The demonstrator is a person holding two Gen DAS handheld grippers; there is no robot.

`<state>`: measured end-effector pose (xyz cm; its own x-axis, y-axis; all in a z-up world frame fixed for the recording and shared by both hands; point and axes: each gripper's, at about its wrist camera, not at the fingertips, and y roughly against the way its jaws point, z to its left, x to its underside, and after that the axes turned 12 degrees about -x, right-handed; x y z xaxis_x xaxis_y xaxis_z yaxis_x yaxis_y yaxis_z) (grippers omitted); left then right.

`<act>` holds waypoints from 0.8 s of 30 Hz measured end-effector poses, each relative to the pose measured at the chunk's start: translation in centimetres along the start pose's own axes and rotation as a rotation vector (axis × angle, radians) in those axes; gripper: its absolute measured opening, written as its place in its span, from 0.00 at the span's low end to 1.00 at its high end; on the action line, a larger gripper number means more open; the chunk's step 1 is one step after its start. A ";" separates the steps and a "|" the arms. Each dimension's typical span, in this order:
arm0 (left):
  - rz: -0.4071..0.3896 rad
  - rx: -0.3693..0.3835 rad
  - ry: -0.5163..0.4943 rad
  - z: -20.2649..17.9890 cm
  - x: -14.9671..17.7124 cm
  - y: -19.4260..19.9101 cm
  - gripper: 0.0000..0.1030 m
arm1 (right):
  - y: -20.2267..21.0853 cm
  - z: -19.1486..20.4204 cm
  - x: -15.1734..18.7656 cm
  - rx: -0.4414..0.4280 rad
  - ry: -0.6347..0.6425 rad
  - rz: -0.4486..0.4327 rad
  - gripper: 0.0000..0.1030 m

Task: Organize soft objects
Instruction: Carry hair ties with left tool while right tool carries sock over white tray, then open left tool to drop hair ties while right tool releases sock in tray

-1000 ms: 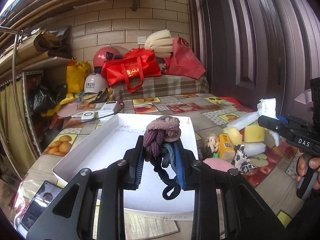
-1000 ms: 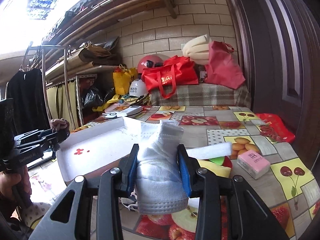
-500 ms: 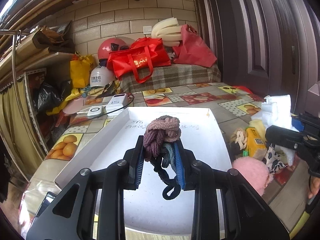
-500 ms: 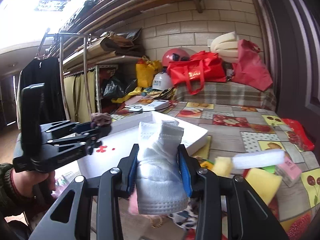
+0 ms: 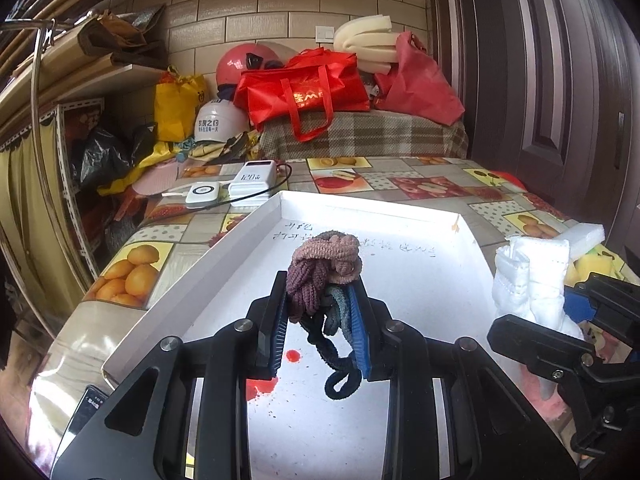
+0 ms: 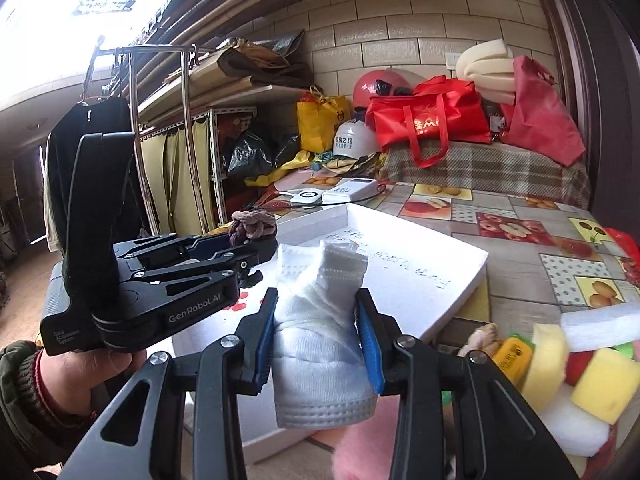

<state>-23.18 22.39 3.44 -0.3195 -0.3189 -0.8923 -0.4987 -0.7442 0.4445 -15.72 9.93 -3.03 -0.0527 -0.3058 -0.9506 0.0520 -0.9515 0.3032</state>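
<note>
We held our left gripper [image 5: 320,320] clamped on hair ties [image 5: 322,264] over the tray [image 5: 400,280], right gripper [image 6: 316,340] clamped on a mask [image 6: 320,320].

A far wall of pale beige rectangular tiles [image 5: 256,4] closed the room, with a white switch plate [image 5: 325,32] set into it. To the right stood a dark brown panelled door [image 5: 552,80]. Along the left ran a wooden shelf stacked with brown folded cardboard [image 6: 244,72], above a white metal rack hung with olive-yellow curtains [image 6: 180,176]. A chrome clothes rail [image 6: 160,50] stood nearer on the left, a black garment [image 6: 76,152] hanging from it. Bright daylight poured in from the upper left. The counter wore a patchwork oilcloth printed with fruit [image 5: 132,264]. At its far end lay a brown-and-cream plaid cloth [image 5: 360,136].
</note>
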 end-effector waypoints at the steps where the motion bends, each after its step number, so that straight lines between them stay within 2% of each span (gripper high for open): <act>1: 0.016 0.004 -0.001 0.0 0.0 -0.3 0.27 | -0.5 0.1 -0.1 0.003 0.005 0.006 0.36; 10: 0.129 -0.007 0.033 0.7 -0.1 -2.4 0.28 | -3.0 -1.1 -0.8 0.038 -0.050 0.050 0.39; 12: 0.144 -0.024 0.049 1.0 0.0 -2.6 0.33 | -3.6 -1.5 -0.8 0.041 -0.067 0.085 0.56; 13: 0.148 -0.031 0.062 1.3 0.0 -2.7 0.37 | -3.6 -1.5 -0.8 0.052 -0.072 0.085 0.76; 14: 0.152 -0.035 0.070 1.5 0.0 -2.7 0.47 | -3.3 -1.7 -0.7 0.061 -0.084 0.075 0.87; 15: 0.151 -0.041 0.078 1.6 0.0 -2.7 0.52 | -3.1 -1.7 -0.7 0.059 -0.088 0.068 0.90; 17: 0.142 -0.053 0.097 2.1 0.0 -2.5 0.70 | -2.7 -1.9 -0.7 0.086 -0.099 0.052 1.00; 19: 0.135 -0.052 0.113 2.4 0.0 -2.4 0.81 | -2.5 -2.1 -0.6 0.089 -0.113 0.041 1.00; 24: 0.122 -0.053 0.118 2.6 -0.1 -2.1 0.82 | -2.2 -1.6 -0.8 0.103 -0.101 0.019 1.00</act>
<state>-24.19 25.50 2.78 -0.2766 -0.4734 -0.8363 -0.4176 -0.7245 0.5483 -14.18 12.33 -3.01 -0.1527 -0.3206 -0.9348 -0.0489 -0.9423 0.3312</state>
